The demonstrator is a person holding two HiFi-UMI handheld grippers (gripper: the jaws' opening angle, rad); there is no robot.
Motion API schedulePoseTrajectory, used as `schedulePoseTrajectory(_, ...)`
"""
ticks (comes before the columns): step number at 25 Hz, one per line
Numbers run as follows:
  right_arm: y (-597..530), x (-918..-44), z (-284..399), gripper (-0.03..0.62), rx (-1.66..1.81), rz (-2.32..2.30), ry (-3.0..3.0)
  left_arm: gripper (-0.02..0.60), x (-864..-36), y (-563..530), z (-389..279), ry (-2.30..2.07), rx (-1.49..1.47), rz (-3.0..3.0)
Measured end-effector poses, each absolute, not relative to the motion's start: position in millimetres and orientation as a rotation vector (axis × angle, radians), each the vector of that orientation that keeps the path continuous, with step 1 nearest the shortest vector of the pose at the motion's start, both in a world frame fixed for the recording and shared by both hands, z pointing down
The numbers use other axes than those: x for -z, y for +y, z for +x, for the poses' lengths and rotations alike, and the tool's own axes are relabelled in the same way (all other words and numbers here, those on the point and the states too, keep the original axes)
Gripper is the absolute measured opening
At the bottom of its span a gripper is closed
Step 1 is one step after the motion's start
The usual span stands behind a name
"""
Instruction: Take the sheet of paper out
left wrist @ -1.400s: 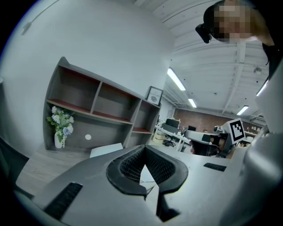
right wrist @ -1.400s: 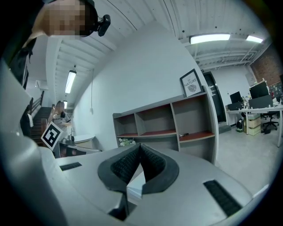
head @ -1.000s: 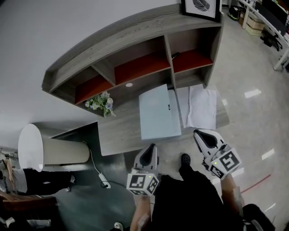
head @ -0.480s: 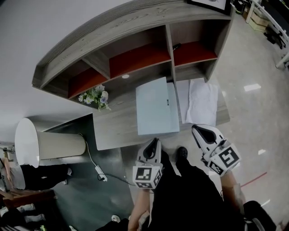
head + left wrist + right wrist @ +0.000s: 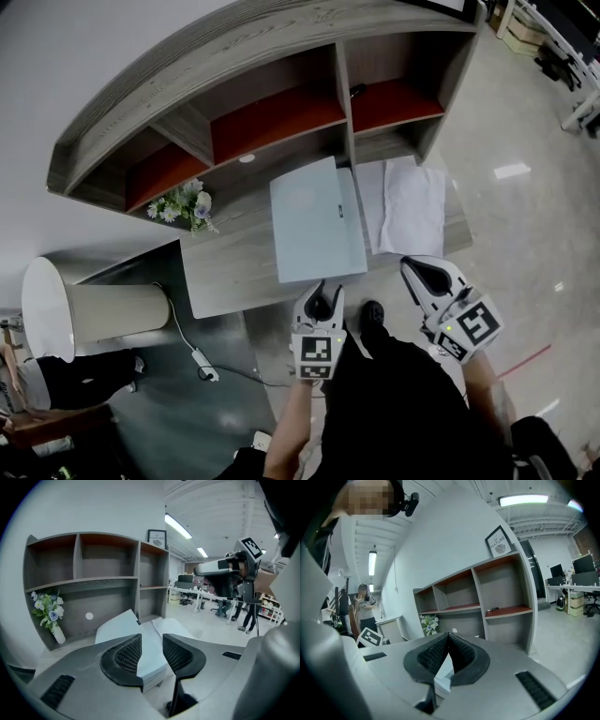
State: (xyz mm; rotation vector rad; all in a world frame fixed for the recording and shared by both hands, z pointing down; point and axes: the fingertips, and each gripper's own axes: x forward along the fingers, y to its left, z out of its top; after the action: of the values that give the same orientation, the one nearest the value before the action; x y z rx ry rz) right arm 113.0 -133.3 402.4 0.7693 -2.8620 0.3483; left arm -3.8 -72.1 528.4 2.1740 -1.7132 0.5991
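A pale blue-grey folder (image 5: 317,230) lies flat on the grey desk (image 5: 230,267) under the shelf unit. White sheets of paper (image 5: 408,211) lie to its right. My left gripper (image 5: 320,292) hovers at the desk's front edge, just short of the folder's near edge. Its jaws have just been opening and stand apart, with nothing pressed between them. Through their gap in the left gripper view (image 5: 152,652) I see the folder (image 5: 123,624) and the paper (image 5: 172,629). My right gripper (image 5: 419,273) is shut on nothing, in front of the paper; its jaws (image 5: 449,639) meet.
A vase of flowers (image 5: 183,204) stands at the desk's back left. The shelf unit (image 5: 272,117) has red-floored compartments, one with a small dark object (image 5: 357,90). A white bin (image 5: 70,309) and a power strip (image 5: 202,367) are on the floor to the left. People stand far off (image 5: 248,606).
My left gripper has come down and forward to the folder's front edge, and its jaws have opened. The right gripper has shifted only slightly and stays shut.
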Motion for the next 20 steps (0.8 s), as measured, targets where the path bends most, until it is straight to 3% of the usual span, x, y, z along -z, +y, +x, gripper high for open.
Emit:
schedulePoseTrajectory(9, -128.9, -420.4, 121.3, 0.012, -0.351, 0.794, -2.8, 0.201, -580.7, -87.1, -1.4, -1.685, -0.895, 2.244)
schedulePoseTrajectory(20, -125.9, -439.3, 127.2, 0.014, -0.362, 0.8, -2.756, 0.221, -620.2, -99.0, 2.5, -1.695, -1.24, 2.313)
